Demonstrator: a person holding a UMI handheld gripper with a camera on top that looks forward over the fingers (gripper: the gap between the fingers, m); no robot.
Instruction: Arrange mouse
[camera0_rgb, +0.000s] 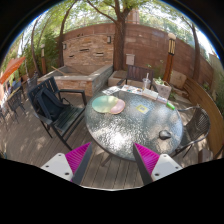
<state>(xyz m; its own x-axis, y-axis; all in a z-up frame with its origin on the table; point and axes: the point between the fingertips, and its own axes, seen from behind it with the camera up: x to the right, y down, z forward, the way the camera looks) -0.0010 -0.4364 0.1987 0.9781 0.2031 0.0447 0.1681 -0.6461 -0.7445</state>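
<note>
Gripper hangs released, fingers spread w/ nothing between, above glass table; dark mouse sits on it beyond right finger.

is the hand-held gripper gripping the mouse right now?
No. The hand-held gripper is open with nothing between its fingers, and the dark mouse lies on the round glass table beyond them.

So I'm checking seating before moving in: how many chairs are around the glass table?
3 that I can make out: one dark chair left of the round glass table, one at its right, one behind it. Others may be hidden. The tongs are open, short of the table.
</note>
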